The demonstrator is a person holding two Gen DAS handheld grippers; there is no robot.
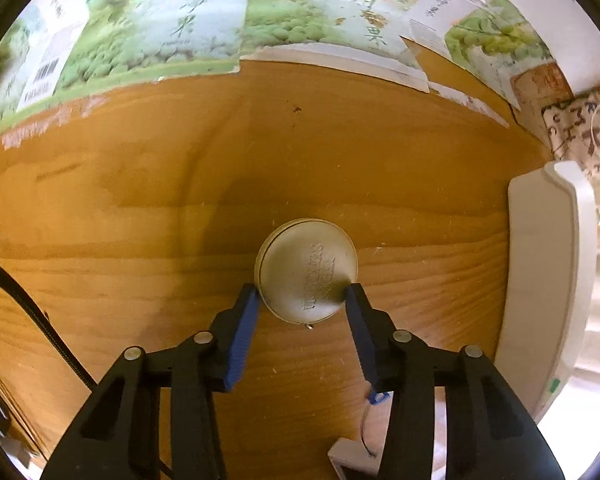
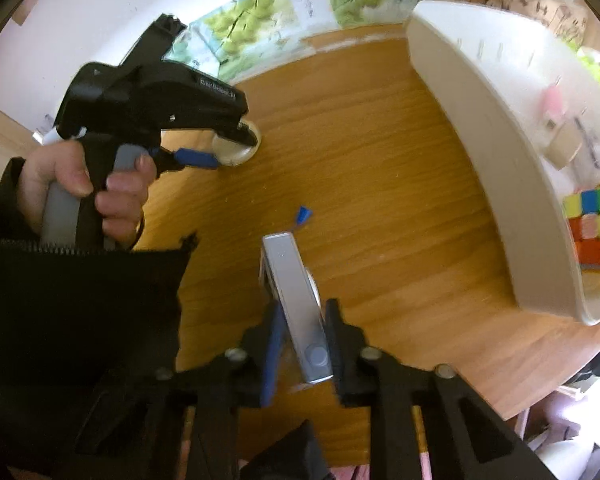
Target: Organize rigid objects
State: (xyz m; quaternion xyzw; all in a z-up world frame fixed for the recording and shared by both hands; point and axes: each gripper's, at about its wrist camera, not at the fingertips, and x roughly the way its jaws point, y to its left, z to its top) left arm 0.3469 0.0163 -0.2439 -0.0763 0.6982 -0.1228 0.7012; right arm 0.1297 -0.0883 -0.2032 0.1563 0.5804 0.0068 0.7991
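Gripping, both hands:
Table (image 1: 140, 220): bare wood, white bin (image 2: 480, 128) along one edge.
Bin contents: colour cube (image 2: 592, 224), small items.
Right gripper (image 2: 300, 320): clamped on slim silver device (image 2: 296, 304), held edgewise; smooth, likely slippery, hold mid-body.
Left gripper (image 1: 302, 292): pads pressing round tan case (image 1: 306, 270) flat on table; stiff, light, grip across rim.

Left gripper (image 1: 303, 294): black, blue-padded fingers pointing steeply down, pads pressed on either side of a round, pale, disc-shaped case (image 1: 306, 270).
Left hand (image 2: 88, 188): wrapped around the grey handle, forefinger on the trigger, black zipped sleeve at the wrist.
Right gripper (image 2: 302, 320): pointing steeply down, clamped on a slim silver rectangular device (image 2: 296, 304) held on edge.
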